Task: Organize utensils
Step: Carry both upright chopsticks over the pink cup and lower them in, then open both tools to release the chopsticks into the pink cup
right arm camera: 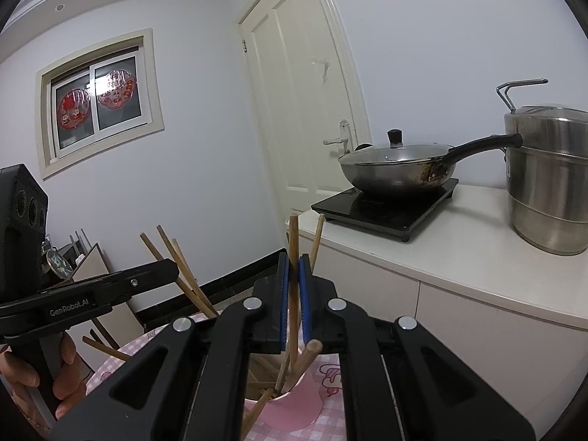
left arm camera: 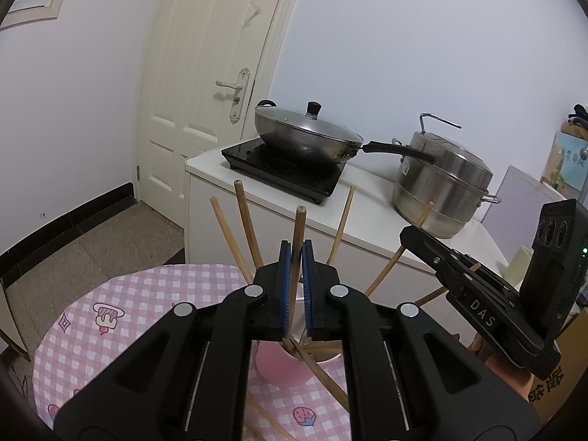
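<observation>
A pink cup (left arm camera: 283, 367) stands on the pink checked tablecloth (left arm camera: 147, 316) and holds several wooden chopsticks that fan out. My left gripper (left arm camera: 297, 253) is shut on one upright chopstick (left arm camera: 299, 228) whose lower end sits in the cup. The right gripper's body (left arm camera: 477, 294) shows at the right of the left wrist view. In the right wrist view my right gripper (right arm camera: 293, 262) is shut on another upright chopstick (right arm camera: 294, 235) above the cup (right arm camera: 294, 404). The left gripper's body (right arm camera: 92, 286) is at the left there, beside more chopsticks (right arm camera: 183, 268).
A white counter (left arm camera: 367, 220) behind the table carries a black induction hob (left arm camera: 286, 169), a lidded wok (left arm camera: 308, 136) and a steel steamer pot (left arm camera: 441, 183). A white door (left arm camera: 205, 92) is at the back left. Loose chopsticks (left arm camera: 272, 422) lie on the tablecloth.
</observation>
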The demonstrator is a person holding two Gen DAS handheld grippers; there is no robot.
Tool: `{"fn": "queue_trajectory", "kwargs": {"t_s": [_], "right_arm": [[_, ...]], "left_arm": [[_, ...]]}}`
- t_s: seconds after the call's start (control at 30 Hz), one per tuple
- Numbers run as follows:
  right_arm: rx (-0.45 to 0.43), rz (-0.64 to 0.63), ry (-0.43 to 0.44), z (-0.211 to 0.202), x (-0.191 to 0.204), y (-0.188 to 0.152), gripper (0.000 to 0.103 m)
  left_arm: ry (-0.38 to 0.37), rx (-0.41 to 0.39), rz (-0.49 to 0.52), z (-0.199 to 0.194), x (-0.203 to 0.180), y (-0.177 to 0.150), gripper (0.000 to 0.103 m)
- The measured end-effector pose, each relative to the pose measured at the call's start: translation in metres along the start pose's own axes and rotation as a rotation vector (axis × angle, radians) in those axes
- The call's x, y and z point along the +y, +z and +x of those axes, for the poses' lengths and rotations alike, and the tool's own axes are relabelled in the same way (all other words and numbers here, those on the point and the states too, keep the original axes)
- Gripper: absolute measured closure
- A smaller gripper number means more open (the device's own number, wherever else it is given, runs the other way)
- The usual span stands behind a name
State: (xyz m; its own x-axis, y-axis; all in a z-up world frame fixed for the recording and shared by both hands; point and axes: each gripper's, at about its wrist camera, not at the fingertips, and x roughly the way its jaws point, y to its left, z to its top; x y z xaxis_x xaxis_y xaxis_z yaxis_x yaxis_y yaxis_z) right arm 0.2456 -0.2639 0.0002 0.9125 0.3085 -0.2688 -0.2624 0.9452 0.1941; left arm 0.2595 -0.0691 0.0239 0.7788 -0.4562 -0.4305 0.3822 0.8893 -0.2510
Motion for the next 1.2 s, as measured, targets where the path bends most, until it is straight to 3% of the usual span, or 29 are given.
{"fn": "queue_trajectory", "kwargs": {"t_s": [0.33, 0.4, 0.53, 0.9, 1.03, 1.2], "right_arm": [[0.011, -0.021, -0.013, 0.003, 0.003, -0.003, 0.099], [0.014, -0.021, -0.015, 0.003, 0.004, -0.004, 0.099], [0.021, -0.024, -0.016, 0.004, 0.005, -0.006, 0.099], [0.040, -0.026, -0.040, 0.004, 0.007, -0.012, 0.097], [0.030, -0.014, -0.042, -0.002, 0.008, -0.010, 0.097], [-0.003, -0.008, -0.081, -0.019, 0.008, -0.008, 0.084]], "left_arm": [[-0.007, 0.012, -0.001, -0.005, 0.000, -0.002, 0.096], [-0.010, 0.032, -0.004, -0.005, -0.001, -0.002, 0.091], [-0.011, 0.006, 0.005, -0.012, -0.004, -0.003, 0.049], [-0.014, -0.006, 0.037, -0.030, -0.011, 0.001, 0.048], [0.010, -0.018, 0.039, -0.038, -0.006, -0.002, 0.043], [0.054, -0.021, 0.034, -0.051, 0.001, -0.006, 0.041]]}}
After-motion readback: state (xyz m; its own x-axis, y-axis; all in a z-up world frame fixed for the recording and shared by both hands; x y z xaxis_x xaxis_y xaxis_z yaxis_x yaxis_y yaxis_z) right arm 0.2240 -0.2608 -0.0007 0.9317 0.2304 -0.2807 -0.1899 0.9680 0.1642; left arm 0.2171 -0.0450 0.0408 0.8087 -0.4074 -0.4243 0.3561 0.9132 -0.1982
